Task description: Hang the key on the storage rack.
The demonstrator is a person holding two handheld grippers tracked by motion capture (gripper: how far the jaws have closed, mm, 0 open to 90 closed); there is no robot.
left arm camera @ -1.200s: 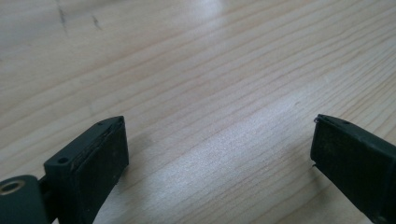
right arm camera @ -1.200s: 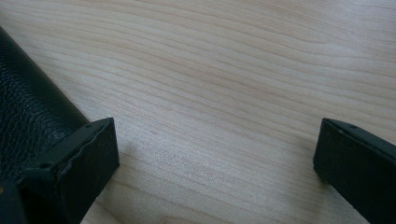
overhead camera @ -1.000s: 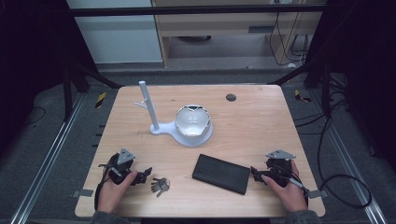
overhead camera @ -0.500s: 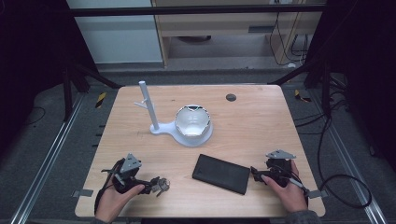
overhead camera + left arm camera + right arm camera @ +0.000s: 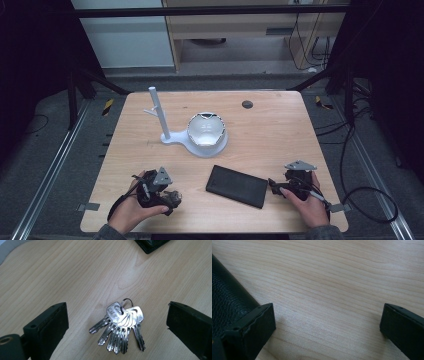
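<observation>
Straddling the key bunch (image 5: 120, 326) lying flat on the surface (image 5: 75, 272), the left tongs (image 5: 117, 325) stand wide open and empty; loose, slippery metal keys favour gripping the stacked heads beside the ring.

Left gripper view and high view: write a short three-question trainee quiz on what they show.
1. True or false: the left gripper is open, with the bunch of keys lying flat on the table between its jaws.
2. Multiple choice: in the high view, what lies nearest the right gripper? A) the white stand B) the black wallet C) the bowl
3. Fill in: the keys are joined by a metal ____.

Key
1. True; both jaws stand apart from the keys and touch none.
2. B; the wallet's near end lies beside the gripper's tips.
3. ring
</observation>
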